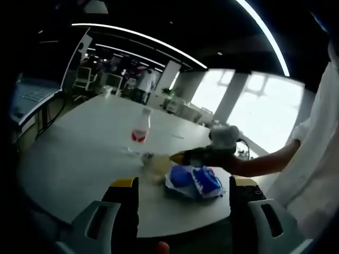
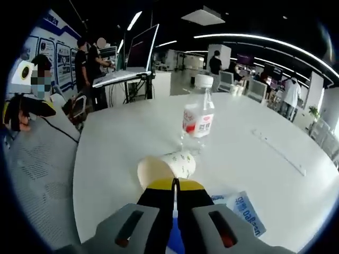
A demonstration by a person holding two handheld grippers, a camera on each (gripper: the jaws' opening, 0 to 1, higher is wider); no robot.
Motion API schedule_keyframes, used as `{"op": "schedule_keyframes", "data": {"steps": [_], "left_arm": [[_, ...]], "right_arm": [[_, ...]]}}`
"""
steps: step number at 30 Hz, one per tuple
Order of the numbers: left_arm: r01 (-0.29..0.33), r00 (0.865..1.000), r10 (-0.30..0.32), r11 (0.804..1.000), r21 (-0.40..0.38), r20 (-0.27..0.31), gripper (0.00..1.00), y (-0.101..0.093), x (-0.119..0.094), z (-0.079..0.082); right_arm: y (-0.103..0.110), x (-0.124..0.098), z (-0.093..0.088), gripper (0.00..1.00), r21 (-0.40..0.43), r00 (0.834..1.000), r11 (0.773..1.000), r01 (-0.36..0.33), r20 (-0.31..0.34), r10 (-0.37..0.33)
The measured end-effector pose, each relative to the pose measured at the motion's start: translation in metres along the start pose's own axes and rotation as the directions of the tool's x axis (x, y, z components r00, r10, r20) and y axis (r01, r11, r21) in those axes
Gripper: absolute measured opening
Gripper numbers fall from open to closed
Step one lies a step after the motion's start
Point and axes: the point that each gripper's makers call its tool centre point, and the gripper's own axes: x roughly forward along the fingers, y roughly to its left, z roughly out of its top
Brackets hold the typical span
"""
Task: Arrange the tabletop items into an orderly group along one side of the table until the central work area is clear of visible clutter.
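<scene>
Ceiling: dark, light strips (image 1: 143, 39) glowing.
Windows (image 1: 254, 108): letting in bright daylight.
Desks (image 2: 119, 76): standing behind white table (image 2: 111, 153).

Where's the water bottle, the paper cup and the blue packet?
Water bottle (image 2: 198, 120), right gripper view, on its red and white label.
Paper cup (image 2: 170, 165), right gripper view, on its side wall; it lies tipped over.
Blue packet (image 1: 195, 180), left gripper view, on its blue middle.

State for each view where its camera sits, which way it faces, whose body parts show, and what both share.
Left gripper view: rides the open left tool, facing across the white round table toward the windows; a white-sleeved arm reaches in.
Right gripper view: rides the shut right tool, facing the tipped paper cup; none of the person's body.
Shared: clear plastic bottle with red label, blue-and-white packet.
</scene>
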Motion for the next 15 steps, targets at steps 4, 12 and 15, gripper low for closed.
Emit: {"op": "schedule_keyframes", "data": {"steps": [4, 12, 15], "left_arm": [[0.006, 1.000, -0.006, 1.000, 0.002, -0.005, 0.66, 0.001, 0.001, 0.000], [0.017, 0.999, -0.013, 0.997, 0.076, -0.052, 0.68, 0.005, 0.014, -0.002], [0.012, 0.997, -0.001, 0.992, 0.125, -0.081, 0.71, 0.012, 0.020, -0.005]], "right_arm": [[0.002, -0.006, 0.009, 0.00, 0.048, 1.000, 0.999, -0.021, 0.024, 0.020], [0.007, -0.028, 0.025, 0.00, 0.109, 0.995, 0.992, -0.059, 0.082, 0.050], [0.006, -0.037, 0.031, 0.00, 0.184, 0.992, 0.980, -0.072, 0.119, 0.050]]}}
